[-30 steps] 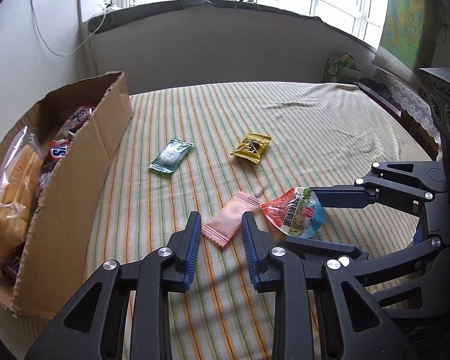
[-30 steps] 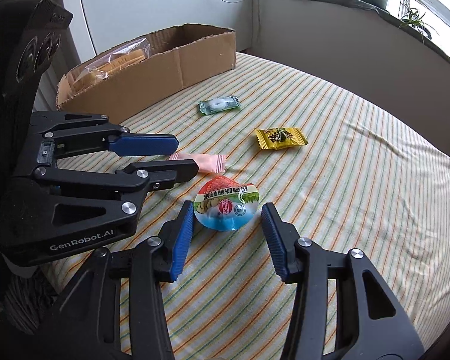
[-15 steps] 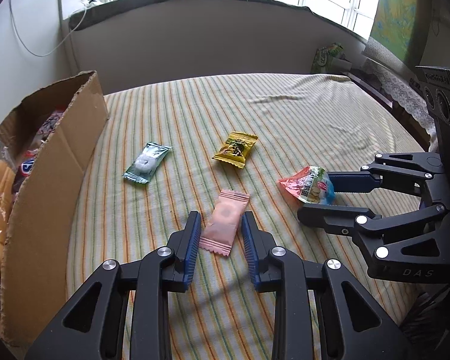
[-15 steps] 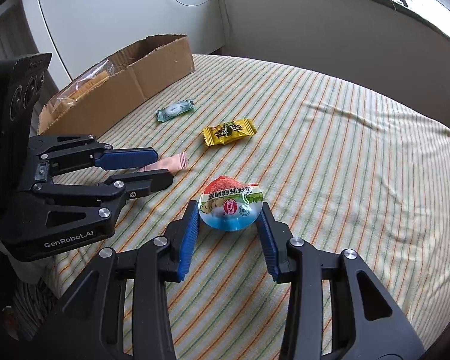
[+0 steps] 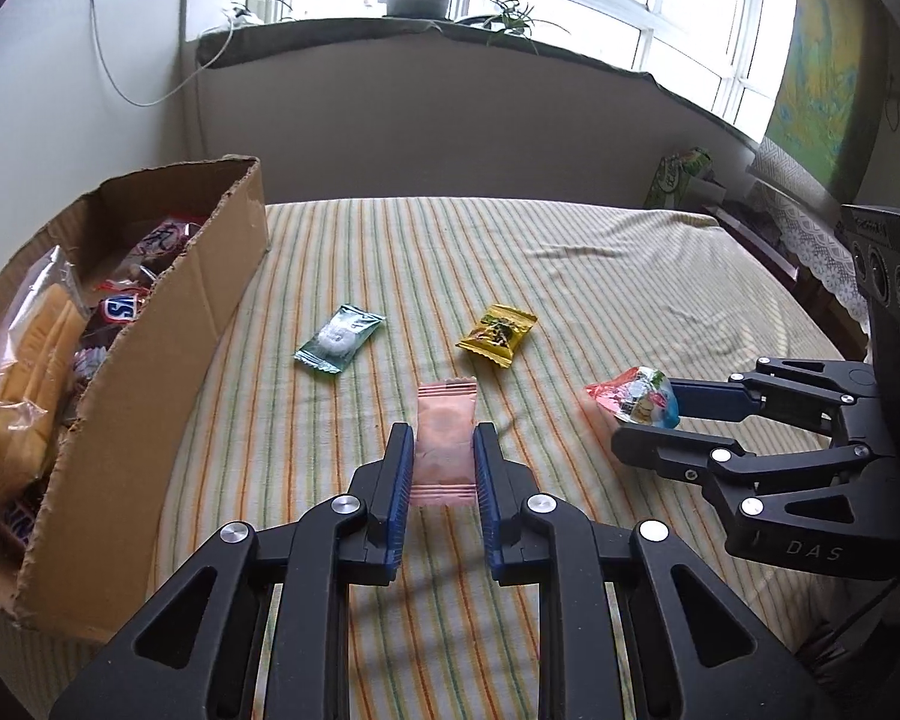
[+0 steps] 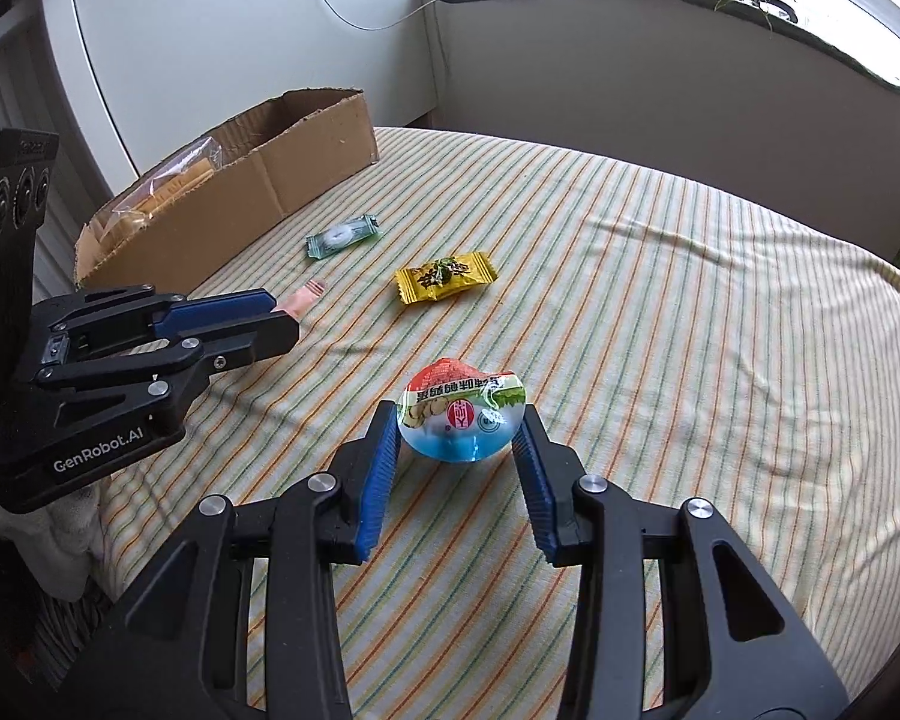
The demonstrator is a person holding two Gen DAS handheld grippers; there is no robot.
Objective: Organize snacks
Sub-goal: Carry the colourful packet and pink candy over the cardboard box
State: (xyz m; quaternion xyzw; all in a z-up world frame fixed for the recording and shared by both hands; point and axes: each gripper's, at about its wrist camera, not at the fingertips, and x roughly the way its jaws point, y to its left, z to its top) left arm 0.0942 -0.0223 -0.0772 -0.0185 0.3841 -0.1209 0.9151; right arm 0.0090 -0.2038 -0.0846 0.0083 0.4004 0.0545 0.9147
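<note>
Both my tongs have closed since half a second ago, and both have come up off the striped bed. My left tongs were straddling the pink wrapper with gaps on either side; now their blue pads press its long edges and the packet looks lifted a little off the cloth, though I cannot be sure it is fully clear. My right tongs already had the round jelly cup between them, and they now carry it higher, pinched at its widest part with its printed lid towards the camera. From the left wrist view the cup hangs well to the right of the cardboard box, farther from it than any other snack. I judge this means the pick-up is done for two items at once, and the next step is to carry both across to the box; the cup's curved sides could slip, so I would keep the squeeze steady. Counting what I see: one box, standing at the left edge of the bed and already holding several snacks, among them a clear bag of yellow wafers and some small wrapped bars, too crowded to count exactly. Outside the box there are four loose snacks: the pink wrapper and jelly cup in my tongs, plus one green packet lying nearest the box and one yellow packet beyond it, both untouched on the bed.
</note>
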